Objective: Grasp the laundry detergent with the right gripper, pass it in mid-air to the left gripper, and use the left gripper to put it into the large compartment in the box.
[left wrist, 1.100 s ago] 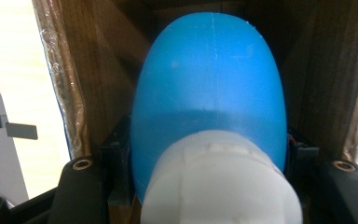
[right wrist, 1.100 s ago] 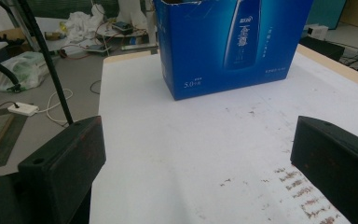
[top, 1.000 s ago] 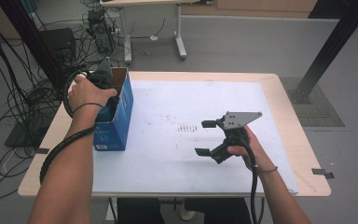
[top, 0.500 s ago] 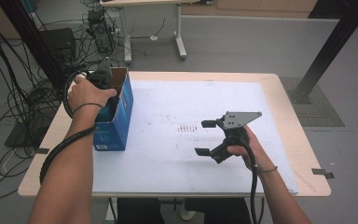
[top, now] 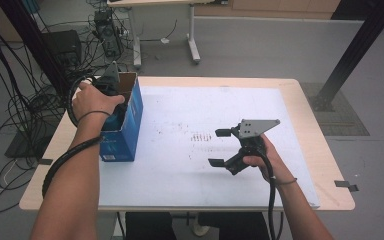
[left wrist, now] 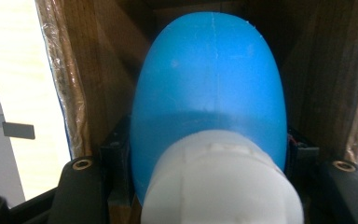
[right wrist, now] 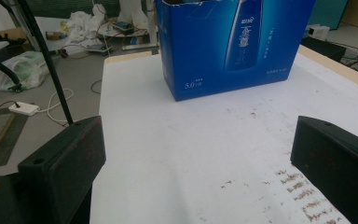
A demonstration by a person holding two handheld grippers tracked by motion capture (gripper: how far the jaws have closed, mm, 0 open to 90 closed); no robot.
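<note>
Bottle handling at the open carton. The left gripper point(top: 111, 92) reaches down inside the blue box point(top: 130, 125) and is clamped on a blue bottle point(left wrist: 209, 88), whose white cap point(left wrist: 221, 182) lies nearest the camera, between the jaws. The right gripper point(top: 226, 147) idles with jaws spread and empty over the table point(top: 180, 185), the box well ahead of it. Judged next: either lifting the bottle straight up past the cardboard walls or letting it go.

This looks like a lab or workshop. Tangled cables point(top: 35, 95) and black electronics boxes point(top: 62, 47) crowd the grey floor at the far left. A black metal post point(top: 352, 55) slants at the far right, and a second table point(top: 192, 30) stands beyond the wooden table point(top: 312, 125).
</note>
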